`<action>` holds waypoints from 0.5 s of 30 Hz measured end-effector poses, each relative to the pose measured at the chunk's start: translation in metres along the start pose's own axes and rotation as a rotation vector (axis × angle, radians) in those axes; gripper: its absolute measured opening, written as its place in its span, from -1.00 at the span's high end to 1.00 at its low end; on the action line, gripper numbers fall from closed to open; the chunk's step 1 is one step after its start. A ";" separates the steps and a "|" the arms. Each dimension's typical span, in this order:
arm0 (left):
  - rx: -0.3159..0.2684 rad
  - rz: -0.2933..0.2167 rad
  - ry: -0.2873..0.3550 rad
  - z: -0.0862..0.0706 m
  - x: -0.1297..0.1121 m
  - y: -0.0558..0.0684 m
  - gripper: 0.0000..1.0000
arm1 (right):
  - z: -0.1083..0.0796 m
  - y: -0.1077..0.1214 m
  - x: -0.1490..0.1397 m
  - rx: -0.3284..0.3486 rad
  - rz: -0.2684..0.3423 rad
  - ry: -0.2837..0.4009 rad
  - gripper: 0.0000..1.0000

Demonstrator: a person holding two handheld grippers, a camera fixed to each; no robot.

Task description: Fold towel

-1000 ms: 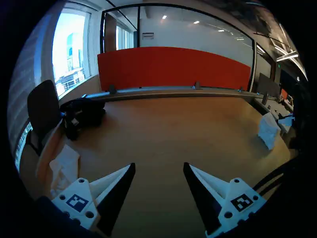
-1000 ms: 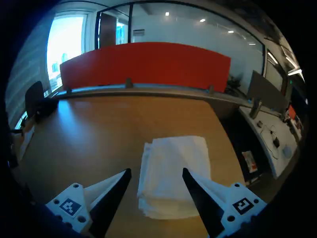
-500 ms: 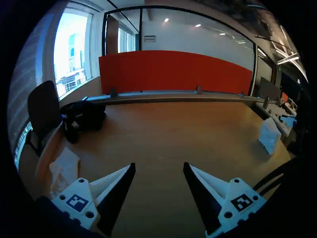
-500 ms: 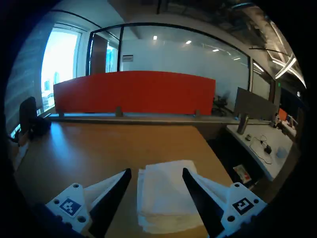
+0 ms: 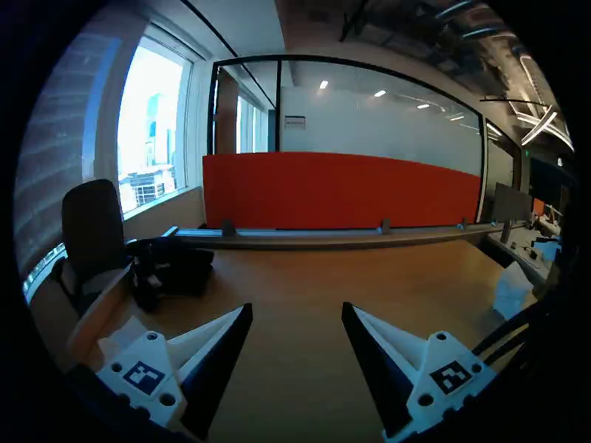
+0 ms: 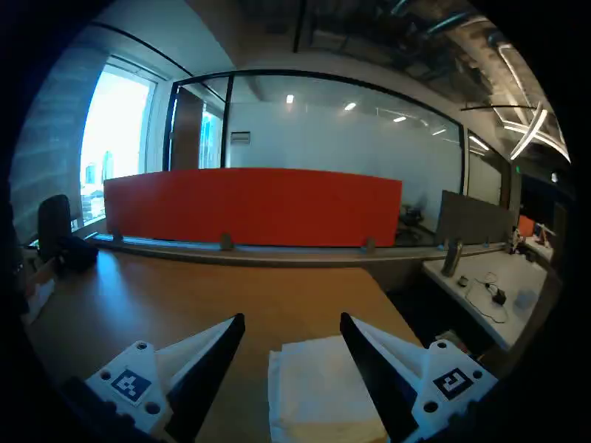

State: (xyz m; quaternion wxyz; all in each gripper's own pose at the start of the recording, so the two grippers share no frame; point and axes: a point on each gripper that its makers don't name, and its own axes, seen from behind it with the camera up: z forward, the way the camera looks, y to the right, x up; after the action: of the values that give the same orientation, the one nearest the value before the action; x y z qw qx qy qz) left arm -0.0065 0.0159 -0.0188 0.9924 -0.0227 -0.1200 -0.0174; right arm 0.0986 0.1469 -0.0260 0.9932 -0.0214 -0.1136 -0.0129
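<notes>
A folded white towel [image 6: 321, 387] lies flat on the wooden table [image 6: 170, 303], just below and between the tips of my right gripper [image 6: 292, 325], which stands open and holds nothing. In the left gripper view the same towel [image 5: 511, 289] shows as a small white stack at the table's far right edge. My left gripper [image 5: 295, 313] is open over bare wood [image 5: 310, 295], with nothing between its fingers.
A black bag [image 5: 166, 269] sits at the table's left, next to a dark office chair [image 5: 92, 232]. White cloth [image 5: 122, 332] lies at the near left edge. A red divider panel [image 5: 340, 190] runs along the table's far side. A neighbouring white desk [image 6: 491, 284] stands at right.
Both grippers have tilted upward, so the table and towel slid lower in each view and more ceiling shows. The towel stays folded on the table. Both grippers remain open.
</notes>
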 end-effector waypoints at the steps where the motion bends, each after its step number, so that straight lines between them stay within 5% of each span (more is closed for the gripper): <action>1: 0.006 -0.001 0.014 0.001 0.005 -0.002 -0.79 | 0.000 0.000 0.003 0.000 -0.003 0.004 -1.00; 15: 0.015 -0.004 0.099 0.009 0.035 -0.010 -0.79 | 0.000 -0.014 0.044 -0.006 -0.011 0.080 -1.00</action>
State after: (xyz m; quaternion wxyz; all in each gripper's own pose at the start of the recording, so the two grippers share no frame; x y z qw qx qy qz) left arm 0.0245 0.0051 -0.0010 0.9972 -0.0142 -0.0707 -0.0194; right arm 0.1409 0.1315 -0.0157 0.9968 -0.0230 -0.0741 -0.0194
